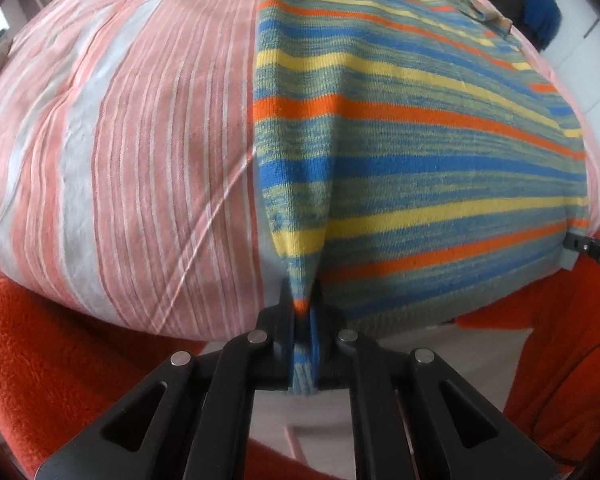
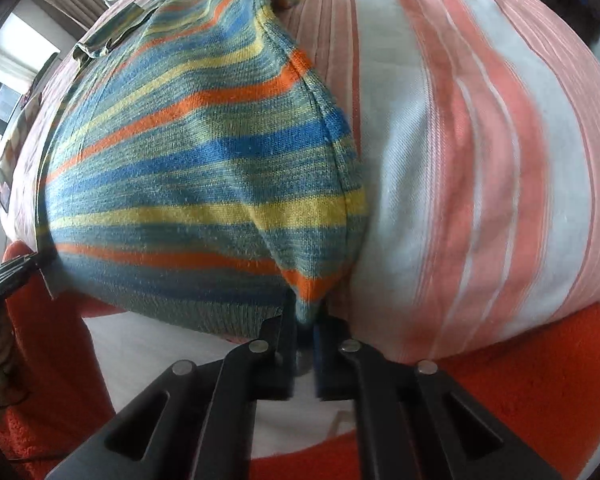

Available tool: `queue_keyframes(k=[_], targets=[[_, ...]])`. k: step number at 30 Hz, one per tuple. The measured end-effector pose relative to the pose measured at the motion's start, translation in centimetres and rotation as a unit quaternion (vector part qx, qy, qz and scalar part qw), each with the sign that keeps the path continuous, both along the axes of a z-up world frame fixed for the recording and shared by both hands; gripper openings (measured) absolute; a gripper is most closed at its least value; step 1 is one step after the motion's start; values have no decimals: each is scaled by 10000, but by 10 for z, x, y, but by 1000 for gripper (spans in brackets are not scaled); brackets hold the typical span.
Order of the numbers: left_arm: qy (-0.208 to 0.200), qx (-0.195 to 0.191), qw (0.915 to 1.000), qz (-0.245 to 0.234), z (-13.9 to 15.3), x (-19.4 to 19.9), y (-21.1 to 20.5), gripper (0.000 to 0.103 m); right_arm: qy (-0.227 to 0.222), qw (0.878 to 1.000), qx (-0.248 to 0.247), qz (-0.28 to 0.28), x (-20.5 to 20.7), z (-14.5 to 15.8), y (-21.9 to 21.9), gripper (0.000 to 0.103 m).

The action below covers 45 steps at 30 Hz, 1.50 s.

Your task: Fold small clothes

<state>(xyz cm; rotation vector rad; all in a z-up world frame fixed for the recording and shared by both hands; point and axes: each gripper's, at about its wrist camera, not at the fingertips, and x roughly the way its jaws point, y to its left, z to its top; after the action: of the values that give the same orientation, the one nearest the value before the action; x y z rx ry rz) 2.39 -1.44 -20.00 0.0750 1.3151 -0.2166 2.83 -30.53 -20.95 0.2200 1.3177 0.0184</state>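
A small knitted sweater (image 1: 412,152) with blue, yellow, orange and grey-green stripes lies on a pink-and-white striped bed cover (image 1: 120,140). My left gripper (image 1: 303,308) is shut on the sweater's near left hem corner, which is pulled taut off the bed edge. My right gripper (image 2: 306,320) is shut on the near right hem corner of the sweater (image 2: 188,168). The right gripper's tip (image 1: 588,246) shows at the right edge of the left wrist view. The left gripper's tip (image 2: 16,266) shows at the left edge of the right wrist view.
The striped bed cover (image 2: 480,160) ends at a near edge just in front of both grippers. Orange fleece sleeves (image 1: 60,360) frame the lower parts of both views. A blue and black object (image 1: 536,8) sits beyond the bed's far right. Pale floor lies below.
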Motion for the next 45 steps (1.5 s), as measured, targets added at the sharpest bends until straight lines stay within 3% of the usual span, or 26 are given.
queue_keyframes(k=[2, 4, 7, 8, 10, 11, 13, 14, 15, 17, 19, 21, 24, 26, 28, 29, 30, 31, 32, 36, 38, 40, 43, 45], targets=[[-4, 106, 9999, -38, -2, -8, -2, 10, -10, 10000, -20, -4, -4, -1, 0, 5], [40, 208, 9998, -60, 3, -28, 5, 20, -22, 10000, 6, -29, -12, 0, -6, 8], [135, 347, 9993, 70, 13, -56, 27, 34, 104, 9998, -3, -154, -27, 3, -20, 26], [134, 343, 9992, 146, 21, -62, 31, 34, 128, 9997, -38, -183, -30, 4, -23, 37], [22, 350, 9990, 275, 42, -69, 36, 37, 81, 9991, -285, -302, -43, 16, -32, 45], [-231, 349, 9985, 365, 65, -68, 40, 40, 11, 9985, -433, -348, -47, 24, -37, 45], [-675, 331, 9962, 433, 93, -63, 47, 62, -248, 9946, -863, -512, -53, 44, -44, 45], [-1076, 330, 9927, 436, 116, -55, 43, 67, -437, 9920, -1018, -603, -54, 55, -46, 45], [-1497, 329, 9876, 334, 138, -44, 33, 76, -690, 9893, -1070, -706, -53, 68, -48, 45], [-1991, 434, 9790, 13, 166, -18, 15, 80, -1072, 9867, -930, -796, -47, 84, -47, 45], [-2336, 544, 9692, -561, 172, 12, -8, 89, -1348, 9848, -749, -802, -38, 91, -36, 45], [-2518, 758, 9559, -1308, 163, 43, -50, 89, -1489, 9848, -536, -710, -28, 90, -20, 45], [-2334, 1235, 9350, -2365, 111, 88, -99, 89, -1519, 9868, -319, -458, -24, 83, 2, 45], [-2129, 1406, 9297, -2655, 71, 124, -103, 88, -1518, 9875, -292, -300, -27, 78, 16, 45], [-1843, 1438, 9370, -2595, 54, 145, -91, 80, -1487, 9884, -266, -168, -32, 75, 24, 45], [-1602, 1328, 9468, -2457, 43, 159, -90, 73, -1467, 9887, -267, -135, -34, 71, 23, 45], [-1384, 1058, 9588, -2245, 37, 171, -85, 49, -1442, 9891, -279, -120, -36, 67, 23, 45], [-1249, 776, 9682, -2023, 38, 180, -77, 17, -1418, 9894, -288, -112, -38, 65, 21, 45], [-1201, 666, 9733, -1838, 43, 181, -67, 8, -1392, 9897, -303, -127, -39, 63, 19, 45], [-1596, 282, 9844, -679, 94, 195, -1, 8, -1441, 9885, -339, -308, -42, 67, 6, 45], [-1745, 236, 9839, 296, 117, 198, 62, 8, -1576, 9859, -436, -367, -44, 73, 2, 45], [-1835, 461, 9747, 1188, 127, 198, 122, 8, -1675, 9837, -521, -389, -43, 77, 1, 45], [-1620, 804, 9514, 2491, 118, 185, 211, 7, -1717, 9835, -440, -354, -39, 76, 4, 45], [-1378, 673, 9447, 2899, 101, 177, 241, 6, -1703, 9840, -435, -280, -35, 74, 10, 45]])
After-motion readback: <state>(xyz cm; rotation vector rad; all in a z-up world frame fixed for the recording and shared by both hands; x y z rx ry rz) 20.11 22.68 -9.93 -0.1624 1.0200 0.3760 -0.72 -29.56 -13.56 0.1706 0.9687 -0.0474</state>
